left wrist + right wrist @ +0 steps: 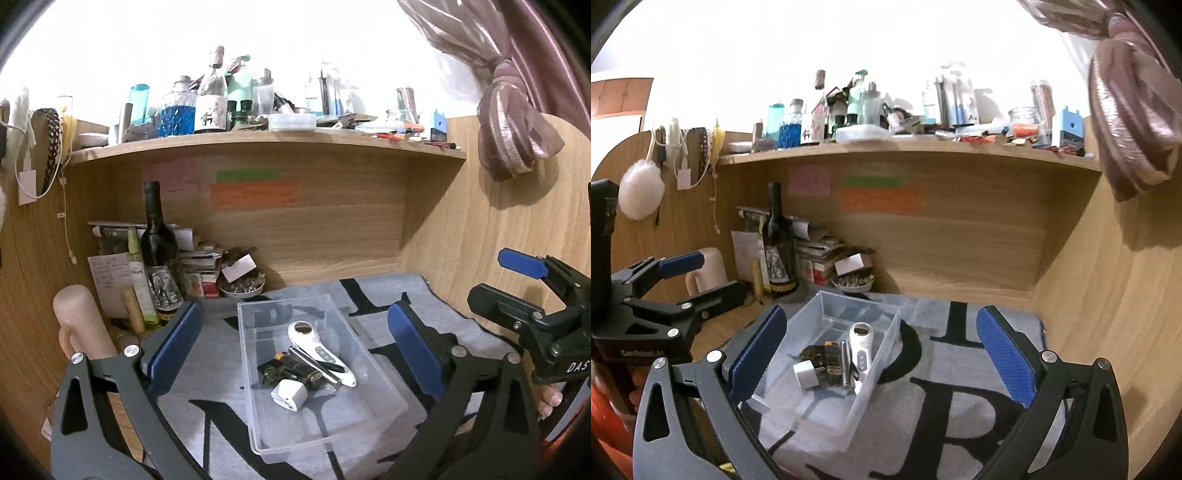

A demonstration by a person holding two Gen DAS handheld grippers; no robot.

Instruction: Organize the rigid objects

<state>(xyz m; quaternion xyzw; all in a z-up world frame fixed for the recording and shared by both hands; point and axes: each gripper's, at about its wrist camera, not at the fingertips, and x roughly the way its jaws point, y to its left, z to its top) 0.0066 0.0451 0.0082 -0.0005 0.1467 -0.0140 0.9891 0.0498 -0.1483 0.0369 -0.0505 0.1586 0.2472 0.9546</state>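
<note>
On your left, your left hand-held gripper (295, 347) is spread as wide as it goes, with nothing between its blue pads. It hangs above and short of the clear plastic box (258, 417), touching nothing.

In the middle, that box sits on a grey mat with black letters (960, 406) on the wooden bench (960, 280). Inside lie a white plug adapter (290, 396), a small dark gadget (291, 369), a silver metal stick (314, 365) and a white handheld device with a round end (314, 343), piled close and touching one another.

On your right, your right hand-held gripper (882, 358) is also fully spread and empty, drawn back from the box.

No loose item shows on the mat around the box, so the sorting looks finished or nearly so. The clutter at the back left, a dark wine bottle (157, 236) among it, looks like standing storage, though you cannot be sure.
</note>
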